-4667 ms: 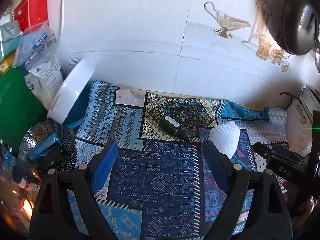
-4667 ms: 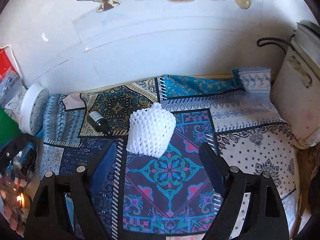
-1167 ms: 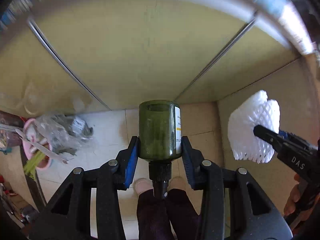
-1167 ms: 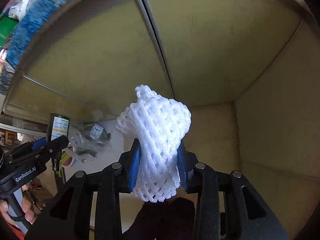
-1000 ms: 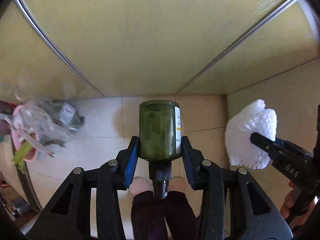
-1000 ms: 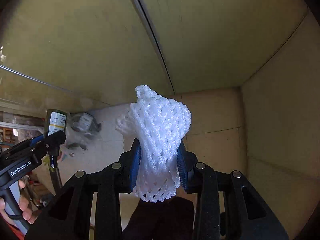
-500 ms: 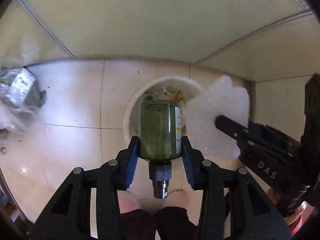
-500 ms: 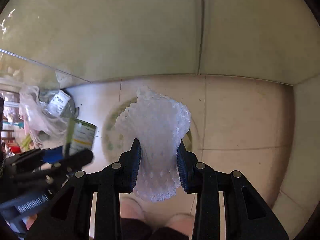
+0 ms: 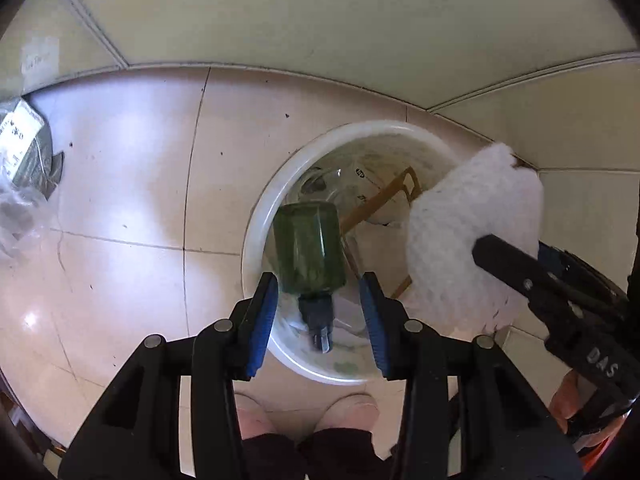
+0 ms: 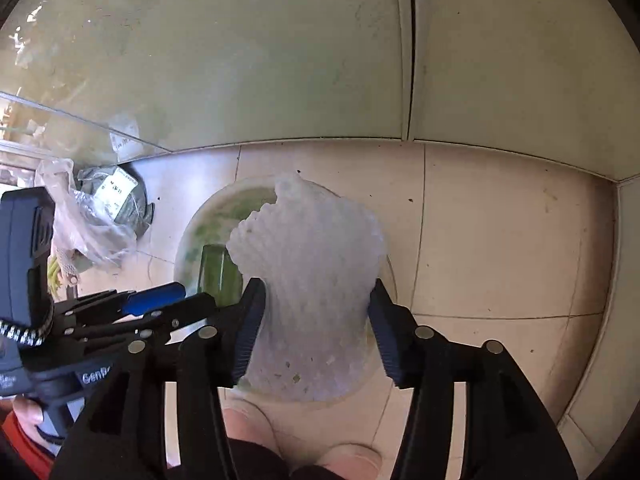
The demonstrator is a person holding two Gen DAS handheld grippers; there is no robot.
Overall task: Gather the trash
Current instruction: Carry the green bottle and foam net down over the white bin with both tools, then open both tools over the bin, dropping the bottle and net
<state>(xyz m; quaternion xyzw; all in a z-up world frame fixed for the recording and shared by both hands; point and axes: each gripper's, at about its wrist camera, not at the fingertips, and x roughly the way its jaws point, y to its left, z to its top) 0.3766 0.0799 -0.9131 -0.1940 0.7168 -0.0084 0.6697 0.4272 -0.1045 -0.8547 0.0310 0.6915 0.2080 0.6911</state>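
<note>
A white round trash bin (image 9: 256, 216) stands on the tiled floor below both grippers, with paper scraps inside. My left gripper (image 9: 318, 292) has its jaws spread, and the green glass bottle (image 9: 308, 252) sits between them, blurred and clear of the right pad, over the bin. My right gripper (image 10: 316, 312) also has its jaws spread, with the white foam net (image 10: 316, 280) loose between them above the bin (image 10: 188, 240). The net also shows in the left wrist view (image 9: 468, 240), and the bottle in the right wrist view (image 10: 218, 276).
A clear plastic bag with packets (image 10: 92, 216) lies on the floor left of the bin, also in the left wrist view (image 9: 24, 184). Pale cabinet doors (image 10: 320, 60) rise behind the bin. My feet (image 9: 308, 412) stand just in front of it.
Both grippers have opened over the bin. The bottle and the foam net are no longer clamped and are slipping from the jaws. Both grippers have come closer to the bin.
</note>
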